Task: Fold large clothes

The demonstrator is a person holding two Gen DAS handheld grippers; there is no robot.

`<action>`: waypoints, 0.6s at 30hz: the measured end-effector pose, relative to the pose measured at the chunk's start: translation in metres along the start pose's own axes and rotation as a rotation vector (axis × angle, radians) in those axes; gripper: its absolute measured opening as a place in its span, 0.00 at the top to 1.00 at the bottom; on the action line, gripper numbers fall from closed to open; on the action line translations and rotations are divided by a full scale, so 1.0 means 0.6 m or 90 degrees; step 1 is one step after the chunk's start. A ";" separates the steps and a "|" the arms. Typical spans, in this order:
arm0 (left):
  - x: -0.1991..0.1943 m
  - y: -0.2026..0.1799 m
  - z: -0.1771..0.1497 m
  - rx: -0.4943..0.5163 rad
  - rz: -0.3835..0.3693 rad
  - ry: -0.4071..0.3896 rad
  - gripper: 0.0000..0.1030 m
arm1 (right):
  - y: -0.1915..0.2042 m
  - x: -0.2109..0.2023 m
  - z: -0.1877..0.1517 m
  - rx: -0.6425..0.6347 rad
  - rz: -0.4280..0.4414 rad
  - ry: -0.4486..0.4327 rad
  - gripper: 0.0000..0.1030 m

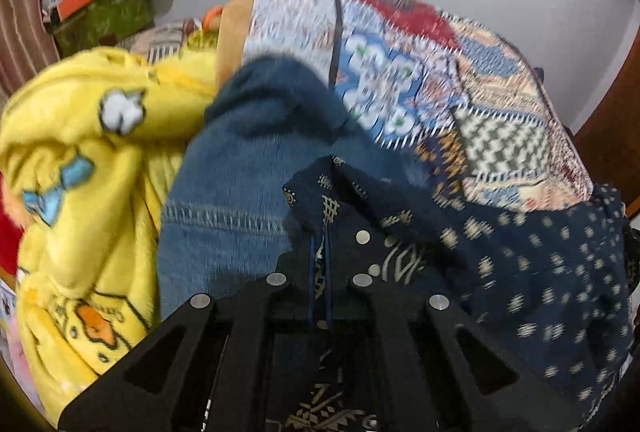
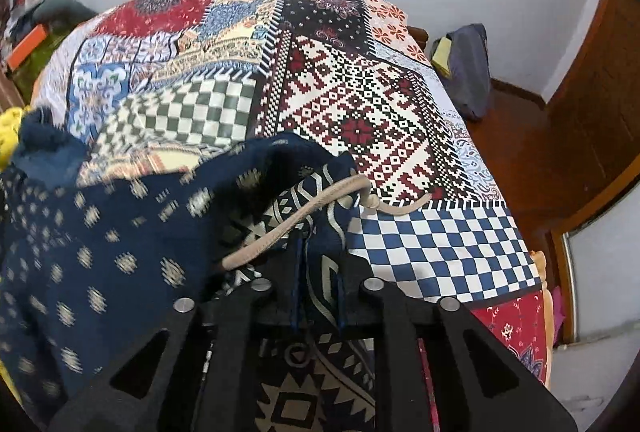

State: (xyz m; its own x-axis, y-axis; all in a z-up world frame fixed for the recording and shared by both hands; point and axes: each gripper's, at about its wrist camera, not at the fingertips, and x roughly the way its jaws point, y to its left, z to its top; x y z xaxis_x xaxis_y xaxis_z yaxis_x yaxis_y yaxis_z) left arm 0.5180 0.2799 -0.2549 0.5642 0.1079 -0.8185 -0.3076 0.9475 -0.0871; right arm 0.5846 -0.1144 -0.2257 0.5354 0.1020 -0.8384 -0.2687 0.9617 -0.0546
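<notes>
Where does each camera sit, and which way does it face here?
Left wrist: on the left gripper, facing along its shut fingers, which pinch the navy printed garment, toward jeans and a yellow blanket; no hand shows.
Right wrist: on the right gripper, shut on the same garment's corded edge, facing across the patchwork bedspread; no hand shows.
Shared: garment, bedspread, white wall.

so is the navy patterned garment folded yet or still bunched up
Still bunched: the navy patterned garment hangs rumpled between the left gripper and right gripper, both clamped on it above the patchwork bedspread.
</notes>
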 end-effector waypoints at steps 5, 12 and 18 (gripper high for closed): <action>0.021 0.017 -0.025 -0.034 -0.002 0.059 0.97 | -0.013 -0.016 -0.008 0.021 -0.036 0.001 0.57; -0.025 0.010 -0.078 -0.012 0.006 0.084 0.93 | -0.029 -0.074 -0.039 0.058 -0.021 0.036 0.54; -0.130 -0.015 -0.109 0.043 -0.007 0.050 0.69 | -0.027 -0.162 -0.066 0.030 -0.010 0.032 0.54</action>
State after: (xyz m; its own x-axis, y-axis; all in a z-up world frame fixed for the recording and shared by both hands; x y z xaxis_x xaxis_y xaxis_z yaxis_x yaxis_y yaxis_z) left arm 0.4270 0.2431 -0.2274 0.5044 0.0764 -0.8601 -0.2474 0.9671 -0.0592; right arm 0.5052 -0.1503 -0.1650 0.4986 0.0752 -0.8635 -0.2214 0.9742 -0.0431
